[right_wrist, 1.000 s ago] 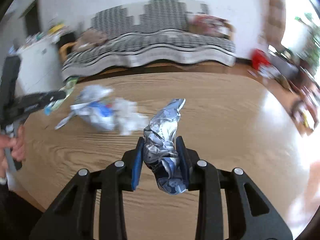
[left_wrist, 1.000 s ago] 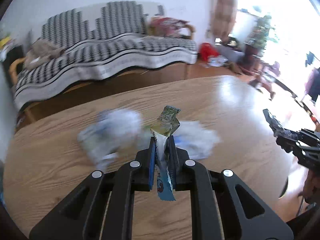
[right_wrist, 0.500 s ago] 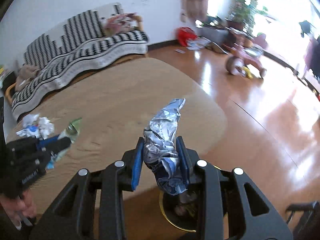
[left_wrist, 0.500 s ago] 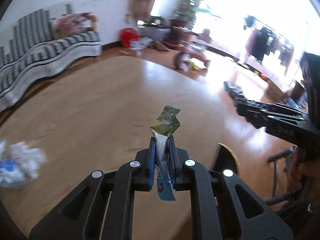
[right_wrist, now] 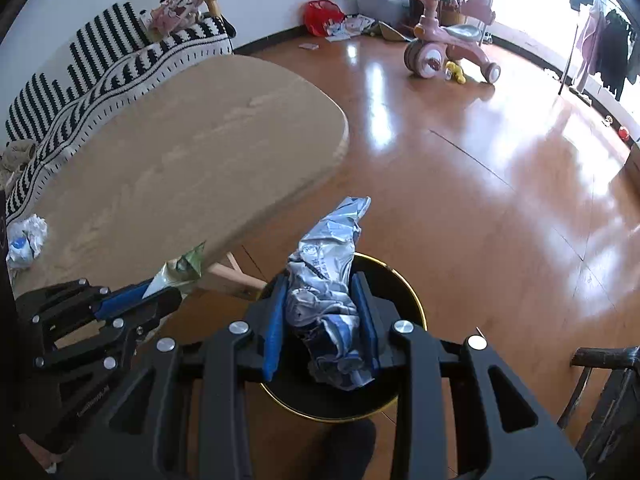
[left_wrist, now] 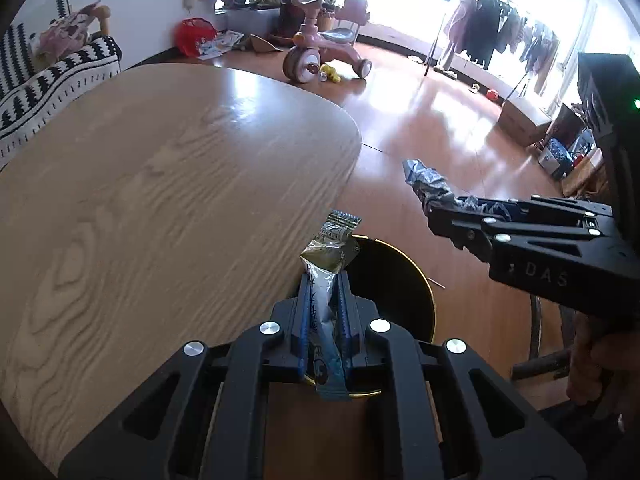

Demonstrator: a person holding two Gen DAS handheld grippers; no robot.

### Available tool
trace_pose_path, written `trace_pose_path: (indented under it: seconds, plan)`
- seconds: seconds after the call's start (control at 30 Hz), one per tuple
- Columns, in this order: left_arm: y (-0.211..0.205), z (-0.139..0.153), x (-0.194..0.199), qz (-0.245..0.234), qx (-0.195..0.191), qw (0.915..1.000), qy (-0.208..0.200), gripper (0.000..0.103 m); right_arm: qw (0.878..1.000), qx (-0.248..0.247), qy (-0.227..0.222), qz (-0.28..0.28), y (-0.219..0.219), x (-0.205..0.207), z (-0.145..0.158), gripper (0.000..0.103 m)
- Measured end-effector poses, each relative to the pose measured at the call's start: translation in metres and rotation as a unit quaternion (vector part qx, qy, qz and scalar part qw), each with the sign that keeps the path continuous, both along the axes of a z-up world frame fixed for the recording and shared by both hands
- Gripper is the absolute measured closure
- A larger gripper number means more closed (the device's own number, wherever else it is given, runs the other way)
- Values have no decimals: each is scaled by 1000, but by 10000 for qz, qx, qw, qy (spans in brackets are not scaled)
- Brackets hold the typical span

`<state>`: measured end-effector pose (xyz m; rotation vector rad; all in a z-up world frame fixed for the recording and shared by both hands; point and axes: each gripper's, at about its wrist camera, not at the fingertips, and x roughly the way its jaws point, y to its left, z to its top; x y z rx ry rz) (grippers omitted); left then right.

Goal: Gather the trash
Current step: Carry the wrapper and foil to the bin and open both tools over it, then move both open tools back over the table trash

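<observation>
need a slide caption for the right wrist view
Right gripper holds a crumpled silver wrapper above the black gold-rimmed bin beside the wooden table.

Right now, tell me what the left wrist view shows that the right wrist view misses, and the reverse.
Only the left wrist view shows the person's hand gripping the right tool.

Only the right wrist view shows crumpled white trash lying on the table.

Both show the black gold-rimmed bin on the floor by the table, the left tongs shut on a thin green-tipped wrapper, the right tongs shut on a crumpled silver bag, and the pink tricycle.
</observation>
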<state>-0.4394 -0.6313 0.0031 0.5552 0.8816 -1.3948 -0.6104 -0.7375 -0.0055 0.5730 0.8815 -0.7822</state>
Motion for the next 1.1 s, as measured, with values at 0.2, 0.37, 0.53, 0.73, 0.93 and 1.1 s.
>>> trace_pose_path:
  seconds: [0.2,0.37,0.53,0.73,0.93,1.1]
  plan:
    - [-15,-13,-12,-123,84,9998,92,91,9999,75,-72,-33,-5,-12,1,71]
    - [-21,-20,-13,-209,135,9996,108,91,9999,110,-92,-85,-9,-13,2,70]
    - [-27,-22,-15,-278,113,9995,109,90,9998,107,-93,-116,-9,-16,2,67]
    - [-23,-21,-21,-349,11,9990,266,41,9995,-60,-93,-283,-9,-19,7,35]
    - [-22,-14,-29,-456,-79,9988,129,37,9991,-190,-156,-346,-6,-20,16,35]
    - [-13,1,-21,-379,-227,9988,202,32,9986,-361,-274,-285,0,-11,33,32]
